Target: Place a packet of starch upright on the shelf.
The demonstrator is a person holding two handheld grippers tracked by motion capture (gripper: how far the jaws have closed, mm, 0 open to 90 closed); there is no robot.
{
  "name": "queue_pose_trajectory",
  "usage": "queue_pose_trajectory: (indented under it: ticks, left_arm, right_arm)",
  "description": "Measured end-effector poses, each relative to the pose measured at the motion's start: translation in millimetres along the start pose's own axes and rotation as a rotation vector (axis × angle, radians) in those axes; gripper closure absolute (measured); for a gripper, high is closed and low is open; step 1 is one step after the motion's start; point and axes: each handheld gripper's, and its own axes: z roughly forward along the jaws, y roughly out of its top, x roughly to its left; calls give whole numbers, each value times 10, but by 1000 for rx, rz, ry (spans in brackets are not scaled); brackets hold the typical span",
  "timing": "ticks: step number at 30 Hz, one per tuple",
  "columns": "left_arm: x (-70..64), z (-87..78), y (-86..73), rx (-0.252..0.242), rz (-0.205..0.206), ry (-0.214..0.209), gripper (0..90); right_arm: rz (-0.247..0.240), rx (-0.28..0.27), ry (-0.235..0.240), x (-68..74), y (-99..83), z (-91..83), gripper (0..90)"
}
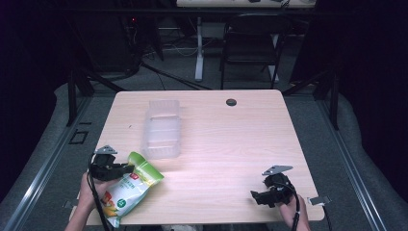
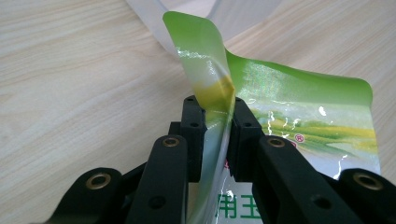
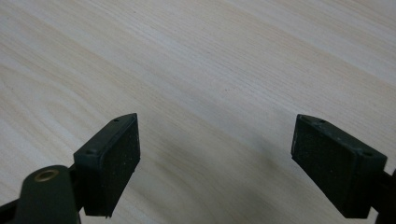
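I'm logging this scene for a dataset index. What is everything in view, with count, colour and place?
Green and white printed plastic snack pouch: one, near left corner of the table, its top edge pinched in the left tool.
Clear ribbed plastic container: one, see-through, left of the table's centre, beyond the pouch.
Light wooden table: one, pale wood, with a round dark grommet near its far edge.
Black folding chair: one, on the floor behind the table.
White table leg: one, left of the chair.
Left tool: one, black, shut on the pouch.
Right tool: one, black, open over bare table near the right corner.
Hands: two, at the near edge.
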Motion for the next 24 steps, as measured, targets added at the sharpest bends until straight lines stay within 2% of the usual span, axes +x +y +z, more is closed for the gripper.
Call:
queue_pose_trajectory:
  ticks: [3, 8, 11, 13, 19, 24]
  left_arm:
    - [12, -33, -10, -9, 1, 8, 794]
    - [17, -117, -48, -61, -24, 15, 794]
    - [33, -163, -61, -75, -32, 11, 795]
    - [31, -189, -75, -83, -31, 12, 795]
    - [26, -242, -96, -104, -23, 31, 795]
    - [11, -297, -108, -127, -27, 7, 799]
  right_arm:
    - [20, -26, 4, -7, -1, -23, 149]
    - [8, -8, 13, 5, 8, 6, 151]
    - [0, 1, 6, -1, 0, 0, 151]
    - [0, -17, -1, 6, 6, -18, 149]
    - [-6, -3, 0, 13, 5, 5, 150]
    - [-3, -15, -6, 13, 16, -10, 149]
